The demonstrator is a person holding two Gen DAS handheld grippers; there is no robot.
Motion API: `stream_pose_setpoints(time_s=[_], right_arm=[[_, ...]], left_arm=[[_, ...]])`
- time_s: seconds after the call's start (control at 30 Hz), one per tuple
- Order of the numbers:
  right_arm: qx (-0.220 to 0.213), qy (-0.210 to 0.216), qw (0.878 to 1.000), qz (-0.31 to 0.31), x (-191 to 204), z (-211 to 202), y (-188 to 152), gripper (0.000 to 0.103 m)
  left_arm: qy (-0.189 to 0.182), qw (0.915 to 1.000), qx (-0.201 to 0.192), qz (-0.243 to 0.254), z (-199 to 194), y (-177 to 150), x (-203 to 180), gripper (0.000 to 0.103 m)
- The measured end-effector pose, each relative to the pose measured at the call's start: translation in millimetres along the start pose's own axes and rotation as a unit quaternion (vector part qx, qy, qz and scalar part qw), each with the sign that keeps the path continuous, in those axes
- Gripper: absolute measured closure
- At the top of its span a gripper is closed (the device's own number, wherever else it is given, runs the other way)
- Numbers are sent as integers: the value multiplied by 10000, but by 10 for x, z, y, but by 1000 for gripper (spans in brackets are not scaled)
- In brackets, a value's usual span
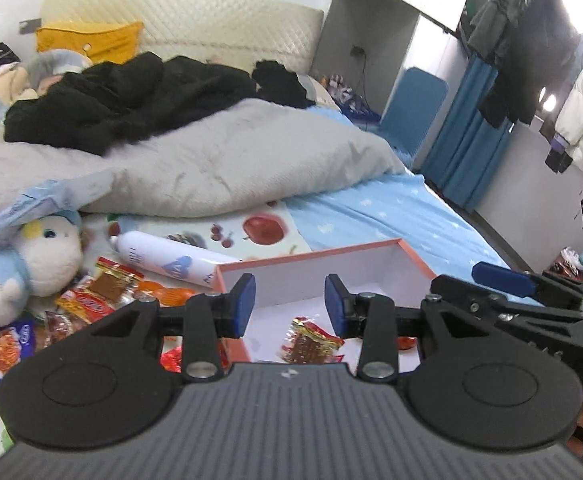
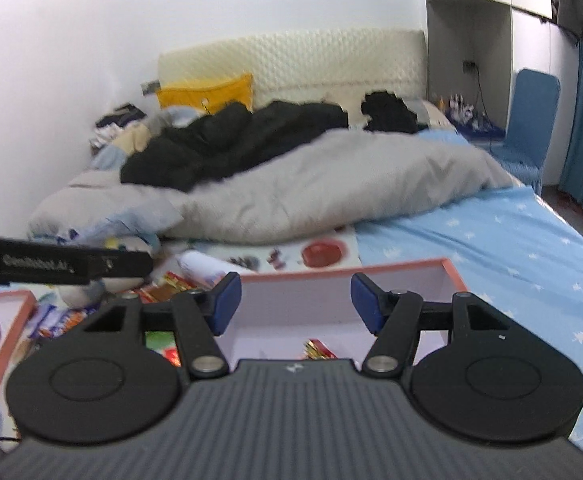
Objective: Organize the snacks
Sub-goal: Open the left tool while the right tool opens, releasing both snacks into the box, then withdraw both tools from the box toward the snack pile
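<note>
Left view alone shows the loose snacks (image 1: 91, 300), a plush (image 1: 39, 256) and a white bottle (image 1: 167, 258) left of the box (image 1: 371, 276). Left gripper (image 1: 290, 305) and right gripper (image 2: 296, 303) hang over the box, jaws apart, empty; one snack (image 1: 309, 342) lies inside. Blue sheet (image 2: 491, 248), grey duvet (image 2: 311, 188) behind.

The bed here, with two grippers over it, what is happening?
A person with two handheld grippers is sorting snacks into a pink-rimmed box on the bed. The left gripper and right gripper are both open and empty above it. One red snack packet lies inside; more snack packets lie beside a plush toy.
</note>
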State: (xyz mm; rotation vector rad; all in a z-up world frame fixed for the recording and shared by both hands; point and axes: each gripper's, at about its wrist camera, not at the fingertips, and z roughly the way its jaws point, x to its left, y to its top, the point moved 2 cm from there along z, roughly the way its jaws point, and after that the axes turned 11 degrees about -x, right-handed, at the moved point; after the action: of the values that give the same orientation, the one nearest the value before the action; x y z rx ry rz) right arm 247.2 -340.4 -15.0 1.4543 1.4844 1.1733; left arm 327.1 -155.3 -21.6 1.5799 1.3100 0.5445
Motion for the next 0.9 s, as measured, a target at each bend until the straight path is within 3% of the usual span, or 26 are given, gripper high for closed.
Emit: stream_pose_setpoints(time_s=[0.47,0.63,0.9], right_arm=[[-398,284,9988,58,504,-378,-183,40],[-529,331,9980,13,597,-507,-216,40],[-466,447,9979,64,774,-627,-382,40]], left_arm=[[250,9989,-311,-241,-672,-186,431,60],[401,9983,-415,-115,-889,-247,512,60],[456,9975,-488,-226,-1160,-402,621,60]])
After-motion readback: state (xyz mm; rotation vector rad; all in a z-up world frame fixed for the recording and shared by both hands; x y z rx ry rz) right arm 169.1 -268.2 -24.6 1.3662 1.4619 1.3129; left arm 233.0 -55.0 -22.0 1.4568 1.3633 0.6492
